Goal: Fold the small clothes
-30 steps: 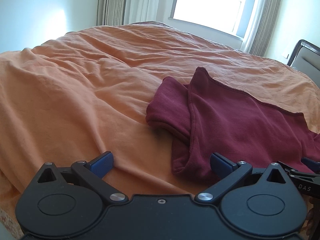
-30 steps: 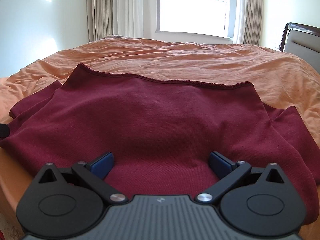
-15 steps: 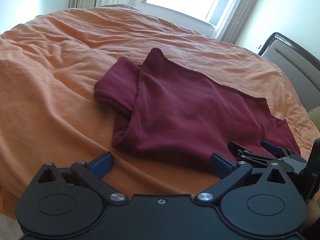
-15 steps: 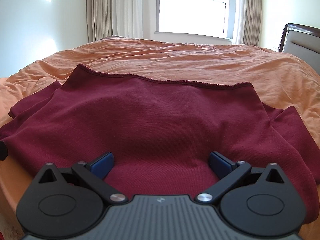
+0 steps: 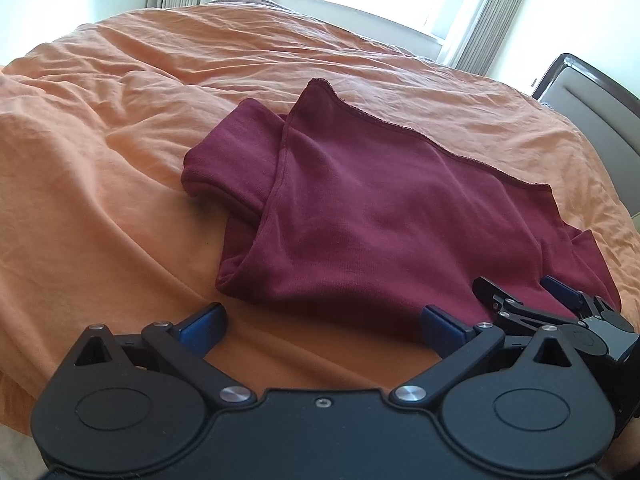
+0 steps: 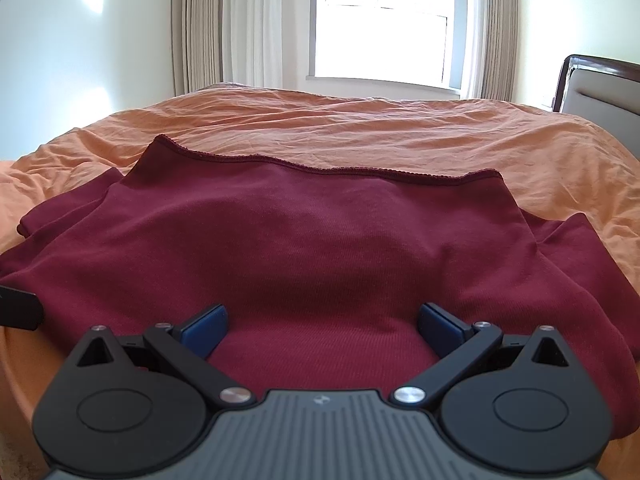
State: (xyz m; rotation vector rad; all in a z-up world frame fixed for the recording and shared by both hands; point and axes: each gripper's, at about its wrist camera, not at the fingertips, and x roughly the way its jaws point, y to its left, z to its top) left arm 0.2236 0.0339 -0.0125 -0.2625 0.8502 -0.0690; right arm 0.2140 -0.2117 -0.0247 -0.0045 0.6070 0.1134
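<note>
A dark red garment (image 5: 372, 216) lies partly folded on the orange bed cover (image 5: 100, 168), its sleeve bunched at the left and its hem at the far side. My left gripper (image 5: 324, 326) is open and empty, just before the garment's near left edge. My right gripper (image 6: 322, 326) is open, low over the garment's near middle (image 6: 320, 248), holding nothing. The right gripper also shows in the left wrist view (image 5: 528, 300), resting at the garment's near right corner.
The orange cover (image 6: 360, 132) spreads wrinkled over the whole bed. A padded headboard (image 5: 592, 108) stands at the right. A window with curtains (image 6: 384, 28) is beyond the far side of the bed.
My left gripper has swung right and drawn back, so the garment and the right gripper now sit more central in its view. The right gripper has barely moved. Both stayed open.
</note>
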